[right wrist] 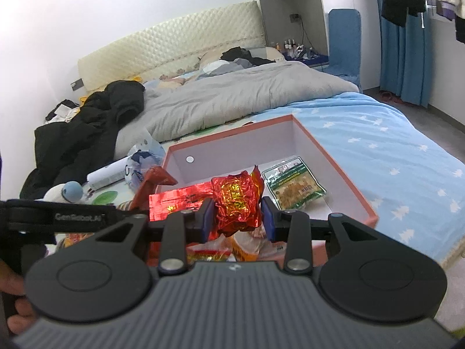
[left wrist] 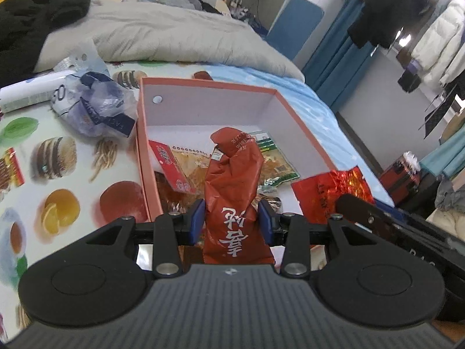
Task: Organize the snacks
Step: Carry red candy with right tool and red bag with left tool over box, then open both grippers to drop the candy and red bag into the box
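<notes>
My left claw [left wrist: 232,223] is squeezing a tall red snack bag [left wrist: 232,192] in the middle of its frame; the bag is soft, light and crinkly, so I would hold it low near its middle. My right claw [right wrist: 237,214] pinches a shiny red foil packet [right wrist: 235,200], scrunched and slippery; both hang over the pink box [right wrist: 343,174], where a green packet [right wrist: 293,186] lies.
</notes>
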The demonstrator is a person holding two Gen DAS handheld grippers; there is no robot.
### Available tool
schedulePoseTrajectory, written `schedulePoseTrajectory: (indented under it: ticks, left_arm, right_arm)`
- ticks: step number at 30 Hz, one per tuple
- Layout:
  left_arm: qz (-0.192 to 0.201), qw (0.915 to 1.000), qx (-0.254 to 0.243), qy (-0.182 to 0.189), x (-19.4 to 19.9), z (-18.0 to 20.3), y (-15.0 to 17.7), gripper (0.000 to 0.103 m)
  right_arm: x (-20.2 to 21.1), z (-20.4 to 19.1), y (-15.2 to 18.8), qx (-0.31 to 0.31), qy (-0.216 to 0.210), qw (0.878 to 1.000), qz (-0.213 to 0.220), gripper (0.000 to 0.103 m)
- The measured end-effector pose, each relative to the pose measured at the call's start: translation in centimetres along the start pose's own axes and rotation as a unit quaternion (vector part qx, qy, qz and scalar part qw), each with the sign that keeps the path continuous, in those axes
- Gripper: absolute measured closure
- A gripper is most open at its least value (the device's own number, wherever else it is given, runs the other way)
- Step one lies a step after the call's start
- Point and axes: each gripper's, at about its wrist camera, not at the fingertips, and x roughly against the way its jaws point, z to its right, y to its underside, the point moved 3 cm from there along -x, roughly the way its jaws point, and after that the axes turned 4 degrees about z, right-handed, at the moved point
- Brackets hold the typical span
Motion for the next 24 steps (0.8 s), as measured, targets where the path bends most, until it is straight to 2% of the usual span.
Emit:
schedulePoseTrajectory:
  ticks: [4, 14, 18, 21, 24]
  left_arm:
    - [-0.017, 0.9998, -0.001, -0.005, -3.0, -0.7, -0.9, 0.058]
    - [-0.049, 0.9987, -0.007, -0.012, -8.9, -1.2, -1.4, 0.058]
    - [-0.053, 0.9984, -0.008, -0.016, -9.5, -1.1, -1.2, 0.056]
    - [-0.049, 0.9987, -0.009, -0.013, -9.0, -0.9, -1.3, 0.053]
    - [-0.036, 0.9991, -0.009, -0.018, -7.5, -0.8, -1.6, 0.053]
  right_arm:
    - [-2.6, 0.5, -0.2, 0.009, 0.019, 1.0, -0.006, 0.065]
    - [-9.1, 2.5, 0.8, 0.0, 0.024, 0.998, -0.063, 0.064]
    - [-10.2, 3.3, 1.0, -0.01, 0.022, 0.997, -0.078, 0.063]
    - [-10.4, 3.6, 1.0, -0.019, 0.024, 0.996, -0.085, 0.054]
    - [-9.7, 3.5, 0.8, -0.018, 0.025, 0.997, -0.077, 0.055]
